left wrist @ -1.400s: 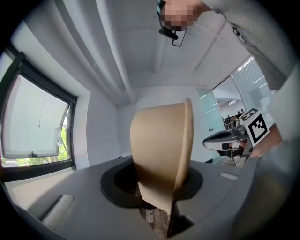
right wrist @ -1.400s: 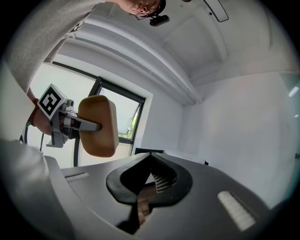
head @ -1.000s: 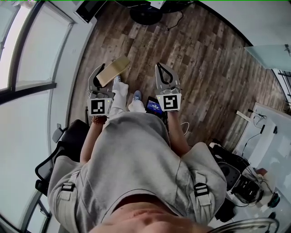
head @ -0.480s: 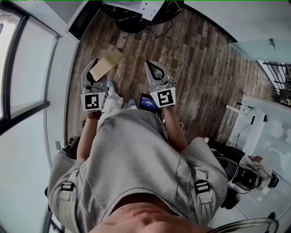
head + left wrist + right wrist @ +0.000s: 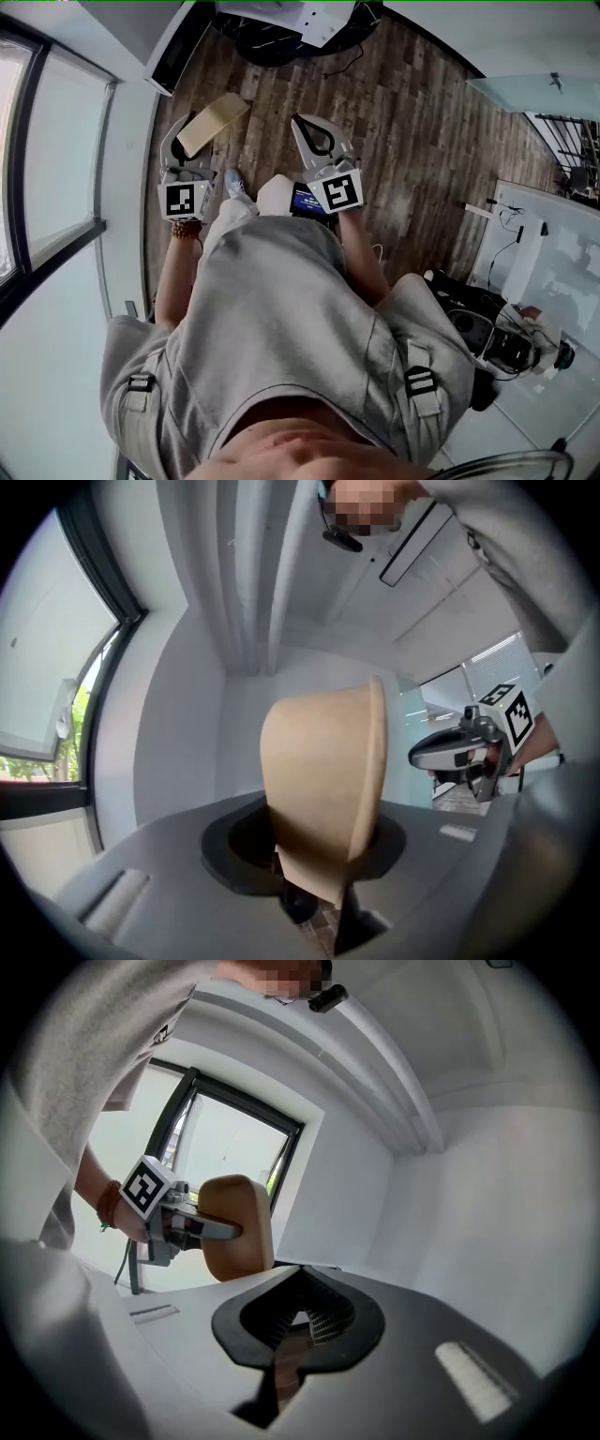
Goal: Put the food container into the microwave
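Food container (image 5: 323, 780) pinched in the left claw (image 5: 314, 883), held out above the floor

The left claw's jaws stand partly apart, clamped on the tan paper container's wall, so it juts forward on its side, clear of the person's body. Beside it the right claw (image 5: 298, 1321) is pressed together on nothing, likely kept free for the microwave door. Both point ahead over the wooden floor (image 5: 422, 141), with a window (image 5: 47, 169) to the left. No microwave can be made out for sure, so the placing is not yet begun.
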Demonstrator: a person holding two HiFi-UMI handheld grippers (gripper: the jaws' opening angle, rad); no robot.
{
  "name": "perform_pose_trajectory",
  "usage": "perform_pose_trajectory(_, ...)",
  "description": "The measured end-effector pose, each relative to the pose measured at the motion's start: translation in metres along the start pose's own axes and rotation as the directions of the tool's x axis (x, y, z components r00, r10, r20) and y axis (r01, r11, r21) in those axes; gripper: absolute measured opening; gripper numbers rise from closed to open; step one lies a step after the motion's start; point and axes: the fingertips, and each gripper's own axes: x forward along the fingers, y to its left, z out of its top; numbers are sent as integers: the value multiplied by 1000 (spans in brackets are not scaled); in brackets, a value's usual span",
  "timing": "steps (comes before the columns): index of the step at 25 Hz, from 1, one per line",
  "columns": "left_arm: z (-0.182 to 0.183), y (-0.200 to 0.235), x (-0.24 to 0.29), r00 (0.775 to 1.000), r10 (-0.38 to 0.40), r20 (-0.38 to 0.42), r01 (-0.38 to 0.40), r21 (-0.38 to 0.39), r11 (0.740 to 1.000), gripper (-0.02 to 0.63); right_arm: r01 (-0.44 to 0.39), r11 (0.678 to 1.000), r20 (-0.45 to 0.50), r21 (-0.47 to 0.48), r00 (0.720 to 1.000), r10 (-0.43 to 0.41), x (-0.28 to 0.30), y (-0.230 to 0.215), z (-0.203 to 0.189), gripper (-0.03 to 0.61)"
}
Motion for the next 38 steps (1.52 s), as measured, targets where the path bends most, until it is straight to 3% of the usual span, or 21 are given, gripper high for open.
perform_pose_trajectory(3, -3, -7, 10, 994, -104, -41, 104, -22, 994, 117, -46, 999, -6, 21, 999, 46, 10, 0, -4, 40)
perform_pose_trajectory(9, -21, 9, 40, 986, -156, -61, 153, -64, 986, 117, -184, 979, 30, 83, 983, 182, 42, -10, -11, 153)
perform_pose_trajectory(13, -15, -6, 65, 954, -282, -99, 276, -67, 959, 117, -282, 957, 93, 70, 957, 275, 66, -25, -10, 181)
perform_pose_trajectory(16, -8, -11, 94, 923, -356, -144, 349, -75, 934, 117, -419, 890, 208, 180, 900, 382, 84, -36, 3, 222)
perform_pose_trajectory(18, -5, -5, 119, 924, -365, -117, 360, -60, 931, 117, -494, 844, 257, 209, 861, 440, 93, -48, 9, 242)
perform_pose_trajectory(20, 0, -4, 142, 922, -367, -122, 366, -32, 930, 117, -523, 834, 286, 175, 838, 465, 101, -62, 9, 250)
perform_pose_trajectory(24, 8, -17, 168, 899, -401, -176, 404, -19, 914, 117, -577, 807, 283, 128, 801, 528, 114, -82, -5, 279)
perform_pose_trajectory(30, -3, -32, 187, 846, -508, -161, 501, -85, 862, 117, -720, 690, 204, 76, 689, 696, 130, -78, -17, 279)
perform_pose_trajectory(33, -9, -41, 195, 807, -579, -119, 566, -129, 814, 118, -751, 655, 191, 78, 657, 730, 140, -72, -26, 278)
perform_pose_trajectory(35, -17, -40, 204, 791, -603, -106, 590, -133, 797, 120, -763, 642, 168, 68, 643, 747, 149, -68, -35, 252)
perform_pose_trajectory(38, -22, -33, 217, 781, -617, -101, 604, -134, 786, 121, -757, 651, 91, 57, 653, 751, 160, -69, -49, 219)
